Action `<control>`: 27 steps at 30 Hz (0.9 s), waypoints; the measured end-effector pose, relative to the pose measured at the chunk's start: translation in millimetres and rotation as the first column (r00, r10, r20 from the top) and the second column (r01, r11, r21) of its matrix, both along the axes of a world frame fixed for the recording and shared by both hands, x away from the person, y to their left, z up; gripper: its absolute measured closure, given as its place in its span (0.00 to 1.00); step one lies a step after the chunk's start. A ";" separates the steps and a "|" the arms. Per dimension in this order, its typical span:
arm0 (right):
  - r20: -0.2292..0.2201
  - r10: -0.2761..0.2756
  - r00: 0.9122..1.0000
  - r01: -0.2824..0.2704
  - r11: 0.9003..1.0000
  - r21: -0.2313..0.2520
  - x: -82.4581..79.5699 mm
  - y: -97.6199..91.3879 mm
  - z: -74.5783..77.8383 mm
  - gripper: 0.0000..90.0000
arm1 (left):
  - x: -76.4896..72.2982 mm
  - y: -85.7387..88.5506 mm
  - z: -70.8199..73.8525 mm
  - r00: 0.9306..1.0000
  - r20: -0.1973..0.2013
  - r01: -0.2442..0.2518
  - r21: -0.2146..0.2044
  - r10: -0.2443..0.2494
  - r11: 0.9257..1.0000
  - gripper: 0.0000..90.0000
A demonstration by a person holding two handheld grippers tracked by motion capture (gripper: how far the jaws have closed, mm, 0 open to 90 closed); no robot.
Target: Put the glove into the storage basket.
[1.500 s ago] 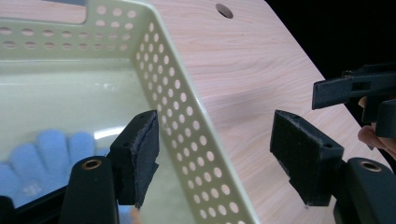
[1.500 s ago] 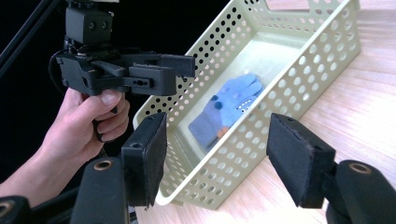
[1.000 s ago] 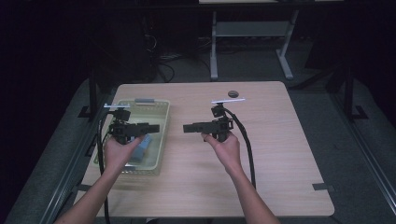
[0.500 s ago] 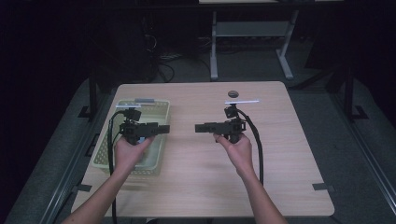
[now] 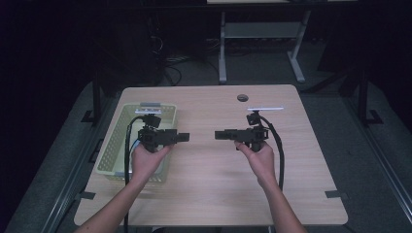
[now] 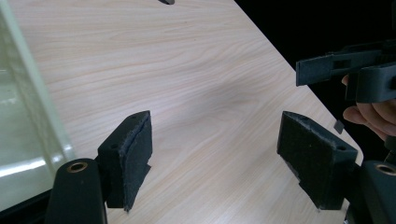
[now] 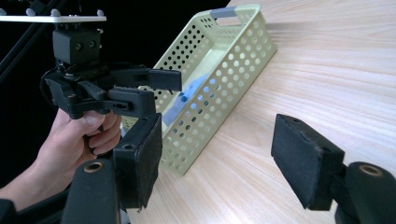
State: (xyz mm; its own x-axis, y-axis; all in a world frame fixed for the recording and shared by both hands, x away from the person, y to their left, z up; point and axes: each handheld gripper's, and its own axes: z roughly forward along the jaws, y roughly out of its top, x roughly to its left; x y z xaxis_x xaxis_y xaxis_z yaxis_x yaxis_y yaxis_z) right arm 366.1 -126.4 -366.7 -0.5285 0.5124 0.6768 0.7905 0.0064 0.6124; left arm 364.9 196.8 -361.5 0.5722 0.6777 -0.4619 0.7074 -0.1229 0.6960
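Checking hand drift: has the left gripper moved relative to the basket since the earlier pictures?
Yes. The left gripper has shifted rightward, its jaws now past the basket rim over bare table.

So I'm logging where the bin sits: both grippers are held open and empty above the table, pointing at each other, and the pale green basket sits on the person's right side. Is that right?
Not quite. The pale green basket sits on the person's left side, under the left gripper, as the high view shows. The rest holds: left gripper and right gripper are open, empty and pointing at each other above the table.
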 end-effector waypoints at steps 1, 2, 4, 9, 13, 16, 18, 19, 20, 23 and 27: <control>0.003 -0.003 1.000 0.003 1.000 -0.001 -0.2 -2.3 -0.4 0.37 | 0.0 -1.7 -0.2 1.000 0.002 0.003 0.001 -0.003 1.000 0.29; 0.001 -0.006 1.000 0.006 1.000 0.002 -0.8 -4.4 -0.6 0.37 | -0.5 -3.9 -0.4 1.000 -0.001 0.005 0.000 -0.005 1.000 0.29; -0.004 -0.011 1.000 0.011 1.000 0.001 -1.9 -8.6 -1.0 0.37 | -0.9 -6.6 -0.7 1.000 0.001 0.012 0.003 -0.012 1.000 0.29; -0.006 -0.026 1.000 0.026 1.000 0.004 -4.9 -18.9 -3.0 0.37 | -1.7 -14.1 -2.2 1.000 0.004 0.021 0.001 -0.021 1.000 0.29; -0.012 -0.036 0.999 0.036 0.999 0.008 -6.9 -26.6 -6.0 0.36 | -2.2 -21.2 -3.9 1.000 0.000 0.029 0.000 -0.029 1.000 0.29; -0.017 -0.043 0.999 0.043 0.999 0.007 -8.1 -30.9 -6.5 0.36 | -2.3 -25.0 -4.5 0.999 0.000 0.036 0.001 -0.036 0.999 0.29; -0.019 -0.046 0.999 0.046 0.999 0.010 -9.1 -34.2 -6.3 0.36 | -2.6 -28.1 -4.9 0.999 0.000 0.040 0.002 -0.040 0.999 0.29; -0.014 -0.047 0.999 0.047 0.999 0.011 -9.3 -35.8 -6.6 0.36 | -2.7 -29.7 -5.2 0.999 0.000 0.042 0.003 -0.042 0.999 0.29; -0.016 -0.049 0.999 0.050 0.999 0.014 -9.9 -37.8 -6.6 0.36 | -2.8 -30.6 -5.4 0.999 0.000 0.043 0.003 -0.043 0.999 0.28; -0.016 -0.055 0.998 0.056 0.998 0.015 -11.2 -42.3 -7.6 0.36 | -3.4 -34.3 -6.1 0.999 0.003 0.047 0.004 -0.047 0.999 0.28; -0.019 -0.065 0.998 0.065 0.998 0.014 -13.3 -49.5 -10.3 0.36 | -4.6 -38.6 -6.9 0.999 0.003 0.052 0.004 -0.052 0.999 0.28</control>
State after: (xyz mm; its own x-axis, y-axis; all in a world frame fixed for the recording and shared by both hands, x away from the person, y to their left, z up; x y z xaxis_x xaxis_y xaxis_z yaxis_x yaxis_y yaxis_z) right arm 352.8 -175.9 -377.1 -0.4818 0.5356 0.6935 0.7999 -0.0542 0.5976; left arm 360.3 158.2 -368.4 0.6086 0.6487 -0.4570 0.6975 -0.1628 0.6978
